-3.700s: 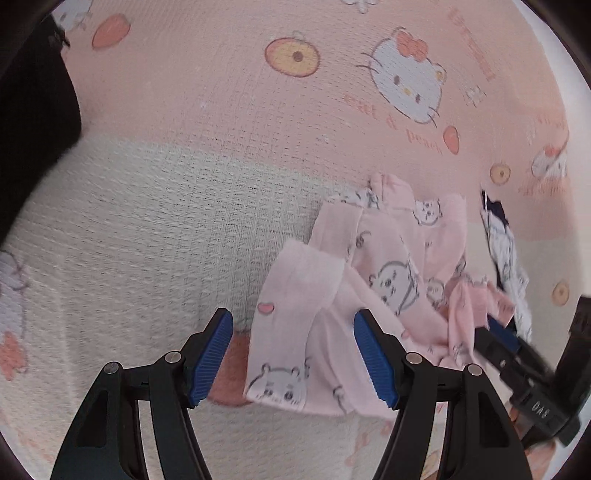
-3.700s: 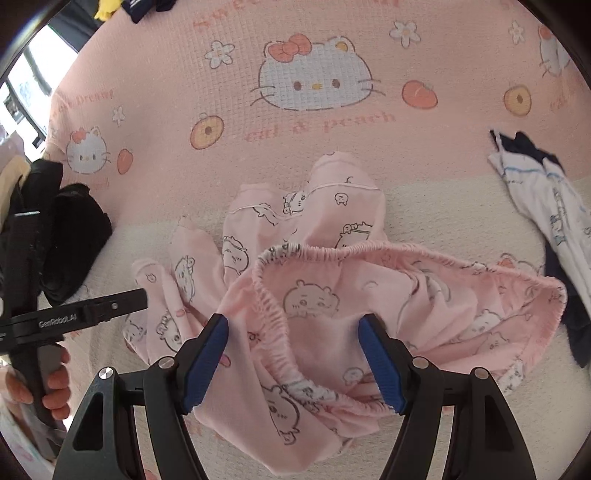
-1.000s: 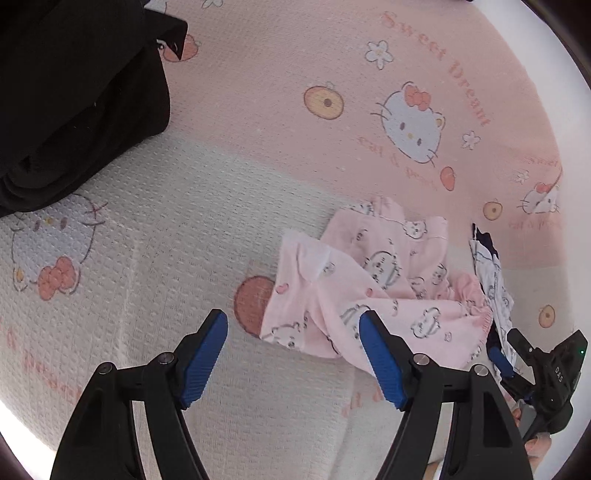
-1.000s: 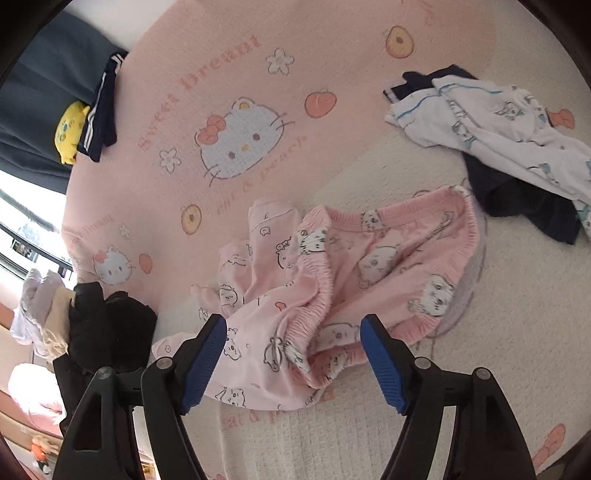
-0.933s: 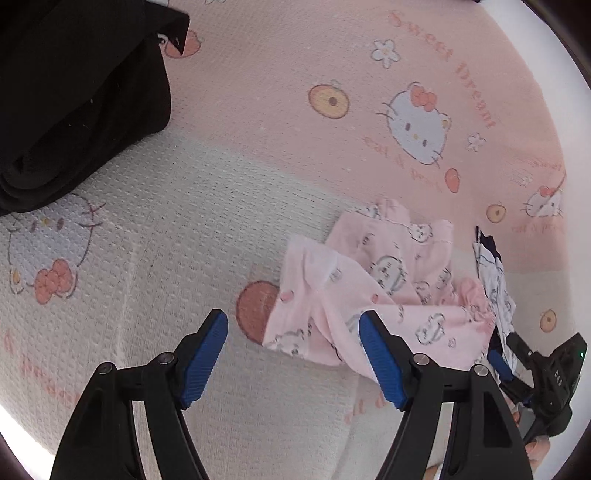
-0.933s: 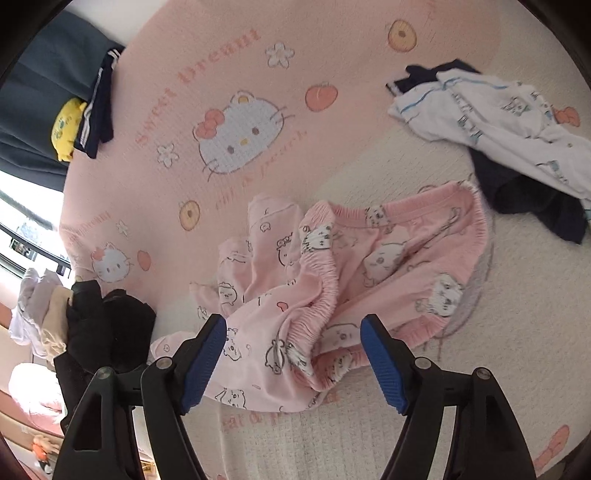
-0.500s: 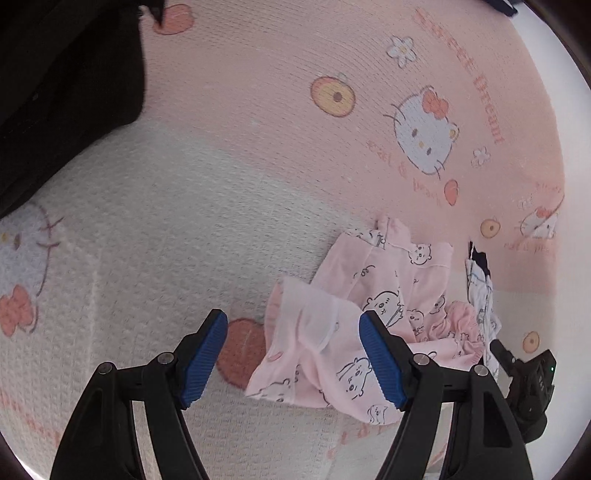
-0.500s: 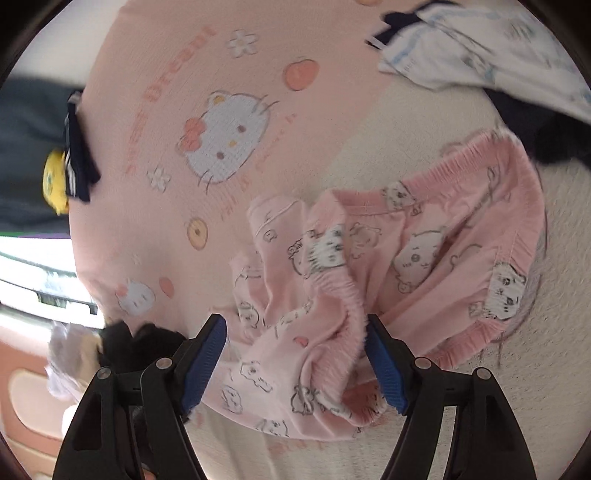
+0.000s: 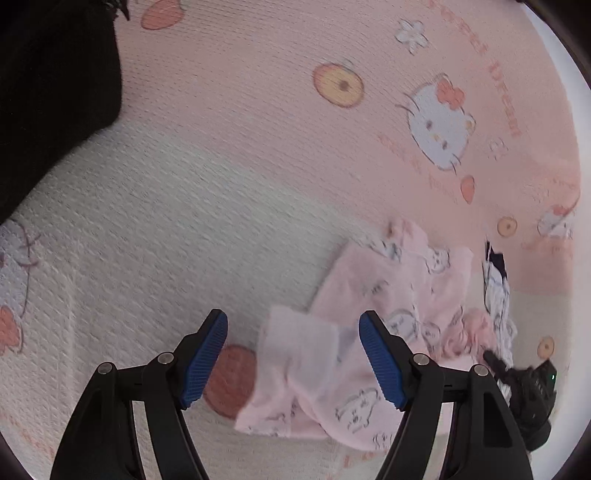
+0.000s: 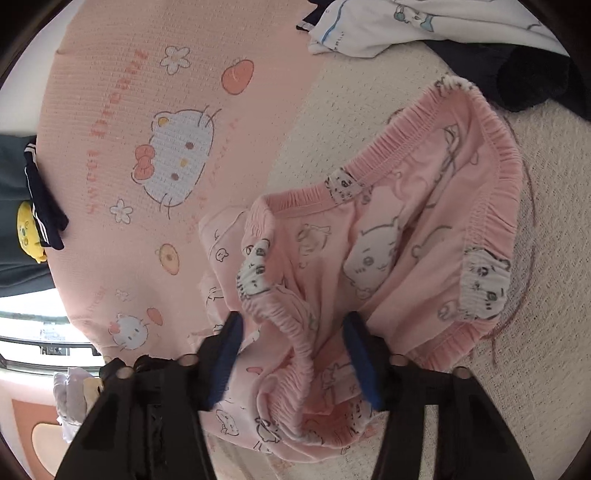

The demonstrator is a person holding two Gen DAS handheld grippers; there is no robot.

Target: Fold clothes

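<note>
Black tool (image 9: 293, 356) arms, ribbed blue pads (image 9: 205, 356), silver screws

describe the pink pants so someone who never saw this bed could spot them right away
On the bed cover, pink with cartoon cats, a crumpled garment lies where pink meets cream. These are the pink pants, below the white top and dark cloth. Only they have a gathered elastic waistband and small bear faces.
</note>
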